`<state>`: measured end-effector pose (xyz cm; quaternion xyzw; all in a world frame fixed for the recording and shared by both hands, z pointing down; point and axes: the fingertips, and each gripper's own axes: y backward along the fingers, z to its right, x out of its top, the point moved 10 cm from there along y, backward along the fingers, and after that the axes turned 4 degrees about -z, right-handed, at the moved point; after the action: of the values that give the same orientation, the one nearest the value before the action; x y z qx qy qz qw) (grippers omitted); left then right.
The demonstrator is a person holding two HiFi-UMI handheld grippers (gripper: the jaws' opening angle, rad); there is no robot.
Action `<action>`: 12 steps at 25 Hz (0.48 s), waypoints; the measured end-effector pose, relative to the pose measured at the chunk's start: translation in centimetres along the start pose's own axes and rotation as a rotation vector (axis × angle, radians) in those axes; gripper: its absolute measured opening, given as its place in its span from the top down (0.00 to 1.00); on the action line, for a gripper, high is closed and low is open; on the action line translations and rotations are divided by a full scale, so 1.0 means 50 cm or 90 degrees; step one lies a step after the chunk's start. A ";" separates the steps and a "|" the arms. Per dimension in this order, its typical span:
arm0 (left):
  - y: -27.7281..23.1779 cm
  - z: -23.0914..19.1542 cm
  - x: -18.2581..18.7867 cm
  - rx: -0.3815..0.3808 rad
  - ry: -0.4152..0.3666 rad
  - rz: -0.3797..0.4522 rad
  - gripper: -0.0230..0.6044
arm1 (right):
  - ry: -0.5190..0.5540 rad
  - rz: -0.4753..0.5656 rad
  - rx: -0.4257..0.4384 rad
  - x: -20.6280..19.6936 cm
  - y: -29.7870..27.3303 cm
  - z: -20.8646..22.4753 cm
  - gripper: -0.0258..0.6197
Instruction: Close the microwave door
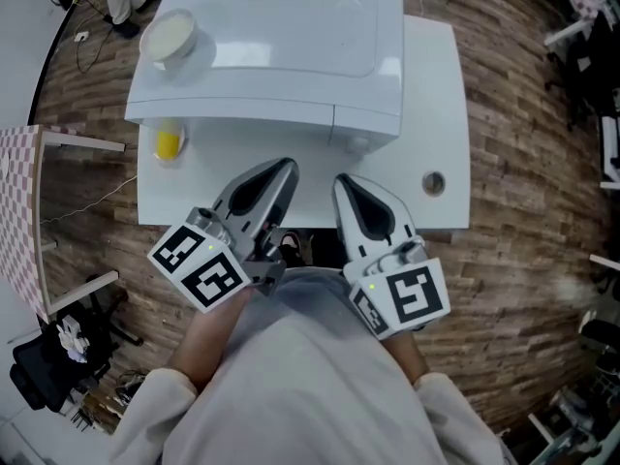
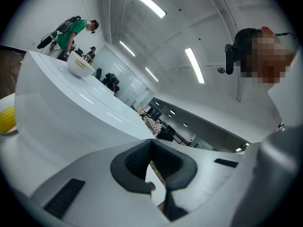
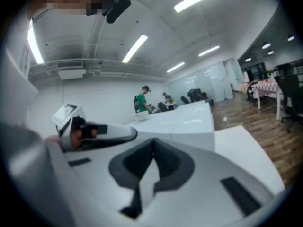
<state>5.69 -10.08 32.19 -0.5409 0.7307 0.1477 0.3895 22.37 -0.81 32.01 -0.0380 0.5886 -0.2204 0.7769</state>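
The white microwave (image 1: 271, 46) stands on a white table (image 1: 436, 85), seen from above; its door lies flush with the front, with no open gap showing. My left gripper (image 1: 283, 170) and right gripper (image 1: 345, 184) hover side by side just in front of it, above the table's near edge, tips pointing at the front face. Both are shut with nothing held, their dark pads meeting at the tips. The left gripper view shows the microwave (image 2: 71, 112) to the left, beyond the gripper (image 2: 151, 143). In the right gripper view the microwave (image 3: 189, 122) lies past the gripper (image 3: 152, 143).
A white bowl (image 1: 170, 35) sits on the microwave's top left corner. A yellow object (image 1: 168, 143) lies on the table at the microwave's front left. The table has a round hole (image 1: 433, 183) at the right. A checkered table (image 1: 19, 201) stands to the left on the wood floor.
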 end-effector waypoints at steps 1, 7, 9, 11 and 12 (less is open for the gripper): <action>0.011 0.001 0.001 -0.003 -0.002 0.000 0.94 | 0.000 0.001 -0.004 -0.003 0.002 -0.011 0.92; 0.072 0.009 -0.016 -0.007 -0.037 -0.013 0.94 | 0.005 0.004 -0.029 -0.022 0.024 -0.071 0.92; 0.090 0.014 -0.025 -0.012 -0.047 -0.018 0.94 | 0.006 0.005 -0.040 -0.029 0.035 -0.089 0.92; 0.108 0.020 -0.035 -0.018 -0.055 -0.021 0.94 | 0.009 0.006 -0.047 -0.037 0.047 -0.106 0.92; 0.117 0.022 -0.039 -0.019 -0.059 -0.022 0.94 | 0.011 0.007 -0.050 -0.040 0.053 -0.116 0.92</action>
<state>1.04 -5.88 31.68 -0.5517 0.7002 0.1772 0.4172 17.34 3.52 31.21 -0.0636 0.6038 -0.1930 0.7708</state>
